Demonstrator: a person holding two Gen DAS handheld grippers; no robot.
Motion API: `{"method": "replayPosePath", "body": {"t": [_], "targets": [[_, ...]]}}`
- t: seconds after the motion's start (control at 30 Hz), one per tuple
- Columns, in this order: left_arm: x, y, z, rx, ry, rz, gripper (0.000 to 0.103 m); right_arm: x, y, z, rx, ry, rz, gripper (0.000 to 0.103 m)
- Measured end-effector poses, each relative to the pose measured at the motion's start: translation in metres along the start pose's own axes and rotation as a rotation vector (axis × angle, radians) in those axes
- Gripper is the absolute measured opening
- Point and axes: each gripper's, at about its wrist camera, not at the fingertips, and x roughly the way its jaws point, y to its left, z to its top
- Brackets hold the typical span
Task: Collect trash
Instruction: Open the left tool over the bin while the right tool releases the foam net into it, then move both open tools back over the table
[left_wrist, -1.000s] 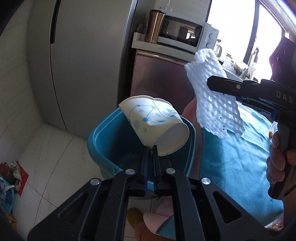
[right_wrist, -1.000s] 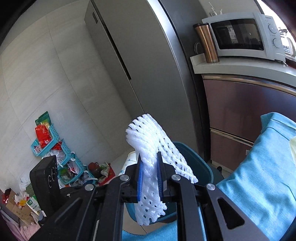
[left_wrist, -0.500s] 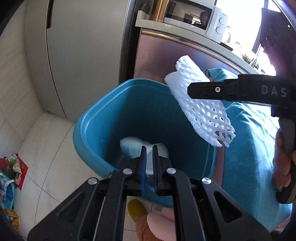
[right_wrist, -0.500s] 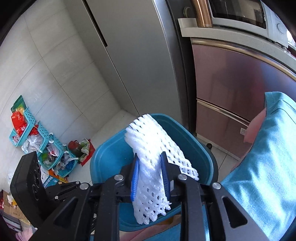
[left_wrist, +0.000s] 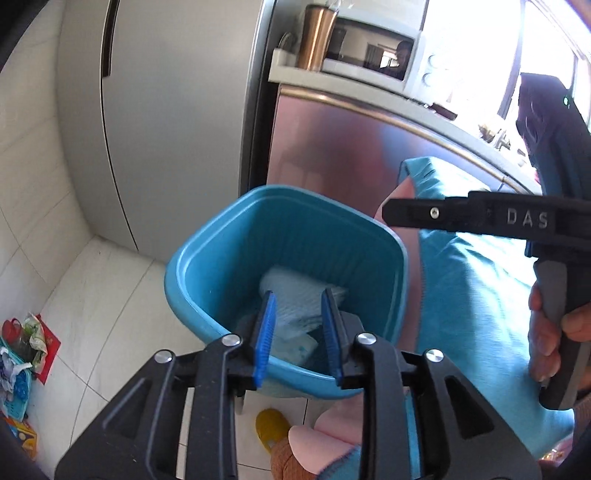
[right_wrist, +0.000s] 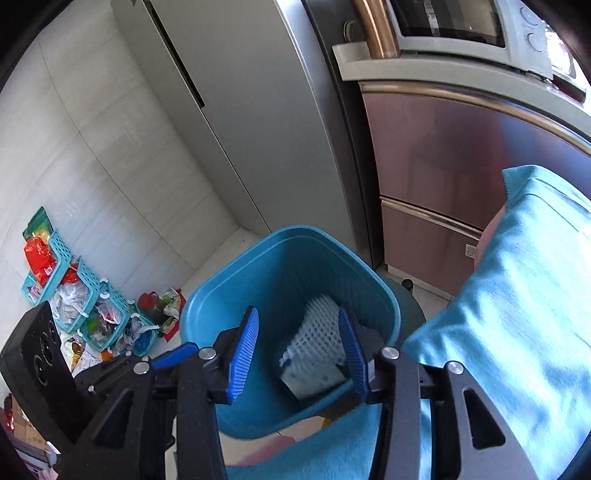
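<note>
- Left tongs (left_wrist: 298, 334): jaws apart and opening, nothing pinched between the 2 blue pads (left_wrist: 266, 334). They hang over the near rim of the blue bin (left_wrist: 207, 254), pointing down into it.
- Right tongs (right_wrist: 298, 354): jaws apart and opening, wider than the left pair, nothing held. They also point down into the bin (right_wrist: 236, 280) from above its near edge.
- In the left wrist view the right tongs (left_wrist: 391, 213) show side-on as a black bar marked "DAS", reaching in from the right above the bin's far right corner; a hand (left_wrist: 550, 332) grips the grey handle.
- In the right wrist view the left device (right_wrist: 40, 354) sits at the lower left as a black block, beside the bin.
- Trash: the white foam net (right_wrist: 319, 328) lies inside the bin, on top of a white paper cup with blue dots (right_wrist: 314, 374) at the bottom. Both are loose, clear of the pads.
- From the left wrist view the same pile reads as a pale mass (left_wrist: 295, 306) low in the bin; net and cup are hard to separate there.
- A blue cloth (right_wrist: 517, 295) covers the surface just right of the bin.
- Behind the bin: a grey fridge (left_wrist: 166, 110), a pink-brown cabinet (right_wrist: 443, 166) with a microwave (right_wrist: 461, 26) and a copper tumbler (left_wrist: 317, 35) on top.
- Floor at left: teal baskets (right_wrist: 74, 295) with mixed wrappers, well apart from the bin.
</note>
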Motion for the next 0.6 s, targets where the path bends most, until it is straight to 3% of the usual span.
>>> {"method": "replayPosePath", "body": {"t": [0.13, 0.33, 0.4, 0.6], "targets": [[-0.023, -0.011, 0.002, 0.025, -0.049, -0.021, 0.037, -0.033, 0.001, -0.011, -0.012, -0.067, 0.026, 0.044], [-0.054, -0.045, 0.008, 0.078, -0.113, -0.102, 0.058, -0.103, -0.001, -0.039, -0.039, -0.186, 0.038, 0.050], [-0.061, -0.061, 0.008, 0.099, -0.123, -0.154, 0.065, -0.129, -0.006, -0.052, -0.038, -0.228, 0.017, 0.051], [-0.069, -0.126, -0.002, 0.199, -0.086, -0.342, 0.071, -0.199, -0.039, -0.102, 0.025, -0.326, -0.072, 0.052]]}}
